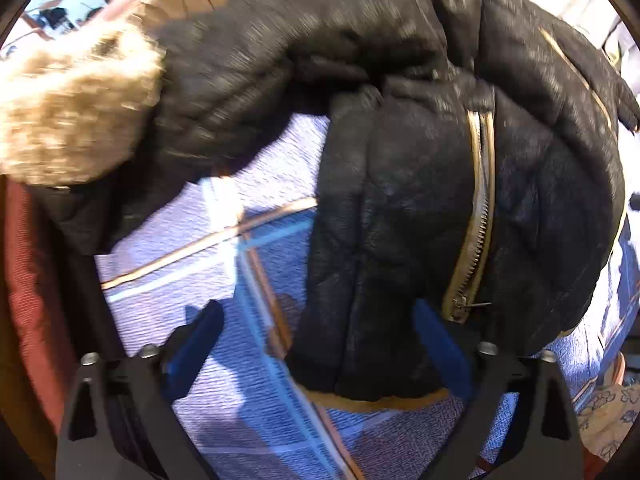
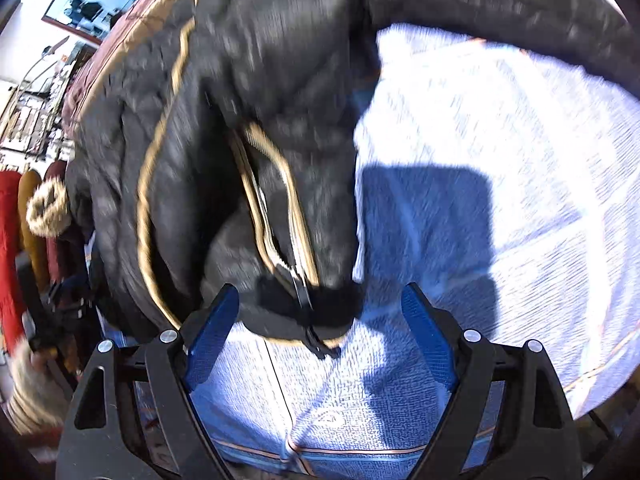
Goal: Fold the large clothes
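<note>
A black quilted jacket (image 1: 400,208) with tan piping, a brass zipper (image 1: 478,216) and a tan fur hood trim (image 1: 76,116) lies bunched on a light blue cloth (image 1: 224,380). My left gripper (image 1: 320,320) is open, its blue pads either side of the jacket's lower hem, not closed on it. In the right wrist view the jacket (image 2: 224,128) fills the upper left, its zipper end (image 2: 304,300) hanging between the fingers. My right gripper (image 2: 320,308) is open, with the hem corner just ahead of the pads.
The blue cloth (image 2: 480,160) with tan and blue stripes covers the surface. A dark red cover (image 1: 28,300) runs along the left edge. Red and mustard garments (image 2: 16,240) hang at the far left. A room with a mirror (image 2: 92,0) lies behind.
</note>
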The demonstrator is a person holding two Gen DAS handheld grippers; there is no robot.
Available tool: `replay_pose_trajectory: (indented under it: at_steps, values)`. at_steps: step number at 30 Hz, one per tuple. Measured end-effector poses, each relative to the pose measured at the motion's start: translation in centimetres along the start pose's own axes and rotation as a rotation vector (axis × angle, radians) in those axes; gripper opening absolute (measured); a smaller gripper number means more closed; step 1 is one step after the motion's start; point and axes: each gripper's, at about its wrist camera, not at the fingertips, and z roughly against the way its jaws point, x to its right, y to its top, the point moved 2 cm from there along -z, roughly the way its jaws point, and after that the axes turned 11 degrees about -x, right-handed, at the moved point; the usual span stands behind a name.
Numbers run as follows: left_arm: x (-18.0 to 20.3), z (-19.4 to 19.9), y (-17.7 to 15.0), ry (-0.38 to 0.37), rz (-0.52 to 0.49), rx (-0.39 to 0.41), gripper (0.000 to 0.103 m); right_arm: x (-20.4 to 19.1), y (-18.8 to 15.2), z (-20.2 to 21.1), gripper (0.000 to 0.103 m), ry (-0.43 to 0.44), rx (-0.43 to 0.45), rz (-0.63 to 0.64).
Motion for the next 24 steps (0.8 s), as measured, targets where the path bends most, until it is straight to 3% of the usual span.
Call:
replay_pose_trajectory:
  at_steps: [2,3,5,6,7,10,14,17,20,24]
  values:
    - [0.6,-0.8,0.4,-0.044,0.003,-0.036,0.064,0.7,-0.1,-2.4,0.083,-0.08,-0.011,0.004]
    - [0.8,-0.8,0.5,-0.06,0.005,-0.043,0.05,1.2,0.1,-3.0,0.083,-0.075,-0.005,0.0]
    - [1.7,-0.8,0.9,-0.059,0.002,-0.057,0.043,0.9,0.6,-3.5,0.083,-0.049,0.025,-0.022]
    - [2.1,-0.8,1.0,-0.045,-0.008,-0.057,0.039,0.4,0.9,-3.4,0.074,-0.034,0.034,-0.019]
    - [2.4,-0.6,1.0,-0.041,-0.02,-0.058,0.032,-0.3,1.2,-3.4,0.049,-0.002,0.021,0.003]
    - [2.7,1.1,0.8,-0.06,-0.034,-0.039,0.019,-1.4,1.7,-2.3,0.028,-0.026,-0.033,0.032]
    - [2.8,7.0,-1.0,-0.144,-0.058,0.068,0.017,-1.1,0.2,3.9,0.02,0.069,-0.032,0.075]
    - [3.3,10.5,-4.1,-0.179,-0.088,0.107,0.017,-0.7,-2.7,9.3,0.019,0.056,-0.032,0.137]
    - [4.5,11.3,-7.4,-0.249,-0.098,0.079,0.016,0.7,-6.1,13.3,0.018,0.021,-0.05,0.146]
    - [7.0,7.8,-11.5,-0.224,-0.13,-0.019,0.016,1.9,-9.1,14.0,0.017,0.006,-0.082,0.126]
